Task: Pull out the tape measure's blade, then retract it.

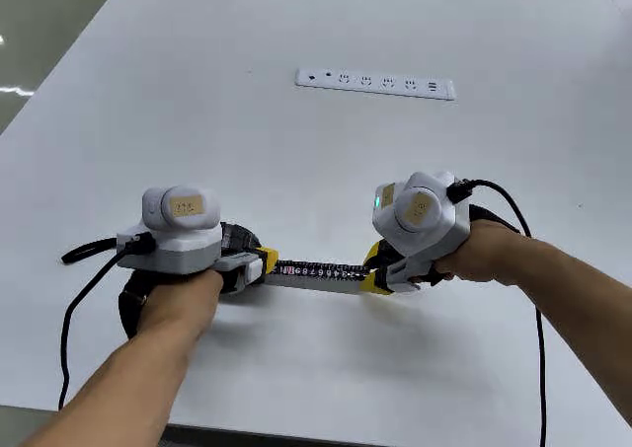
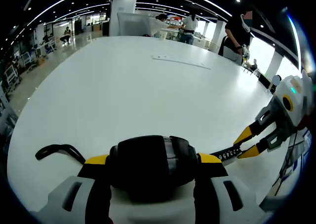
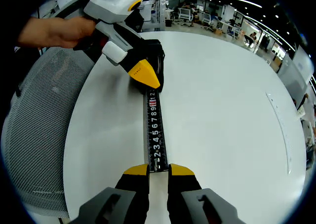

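Observation:
The tape measure's black case (image 2: 150, 164) sits between the yellow-tipped jaws of my left gripper (image 2: 153, 159), which is shut on it. In the head view that gripper (image 1: 259, 261) is at the left, low over the white table (image 1: 296, 151). A short length of the blade (image 1: 318, 269), black with printed numbers, runs to my right gripper (image 1: 373, 269). The right gripper (image 3: 158, 170) is shut on the blade's (image 3: 155, 130) end, with its yellow tips on either side. The case (image 3: 150, 53) lies straight ahead of it.
A white power strip (image 1: 375, 82) lies further back on the table, well away from both grippers. Black cables trail from the left gripper (image 1: 84, 289) and the right gripper (image 1: 538, 299). A grey mesh chair (image 3: 39, 135) stands beside the table edge.

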Tool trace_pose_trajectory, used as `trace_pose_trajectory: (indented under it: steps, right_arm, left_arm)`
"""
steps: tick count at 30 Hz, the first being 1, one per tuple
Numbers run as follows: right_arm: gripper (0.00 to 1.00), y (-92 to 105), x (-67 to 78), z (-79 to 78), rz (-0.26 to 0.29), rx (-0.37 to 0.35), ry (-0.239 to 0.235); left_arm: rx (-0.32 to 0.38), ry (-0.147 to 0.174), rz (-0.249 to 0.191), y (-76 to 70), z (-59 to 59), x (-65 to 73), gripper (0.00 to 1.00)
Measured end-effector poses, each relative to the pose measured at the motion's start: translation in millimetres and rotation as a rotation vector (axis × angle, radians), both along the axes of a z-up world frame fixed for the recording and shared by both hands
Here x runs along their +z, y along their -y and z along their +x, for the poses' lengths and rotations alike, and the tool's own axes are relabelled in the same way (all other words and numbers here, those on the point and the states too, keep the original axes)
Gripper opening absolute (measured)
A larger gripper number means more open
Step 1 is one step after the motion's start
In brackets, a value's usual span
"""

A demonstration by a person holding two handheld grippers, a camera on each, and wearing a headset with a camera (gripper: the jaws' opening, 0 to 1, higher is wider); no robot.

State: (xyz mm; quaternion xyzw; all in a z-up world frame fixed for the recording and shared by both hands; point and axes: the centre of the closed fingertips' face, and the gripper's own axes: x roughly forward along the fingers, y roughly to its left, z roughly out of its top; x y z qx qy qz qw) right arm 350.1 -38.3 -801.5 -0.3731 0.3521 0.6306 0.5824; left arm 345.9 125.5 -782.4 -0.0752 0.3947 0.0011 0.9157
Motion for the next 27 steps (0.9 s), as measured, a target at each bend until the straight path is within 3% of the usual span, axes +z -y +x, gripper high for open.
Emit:
trace_pose_trajectory:
  steps: [27]
  right_arm:
    - [0.1,-22.7,0.2,-3.9,0.018,0.006,-0.009]
  left_arm:
    - [-0.003,-0.001,-0.01,0.1,1.0,-0.4,0.63]
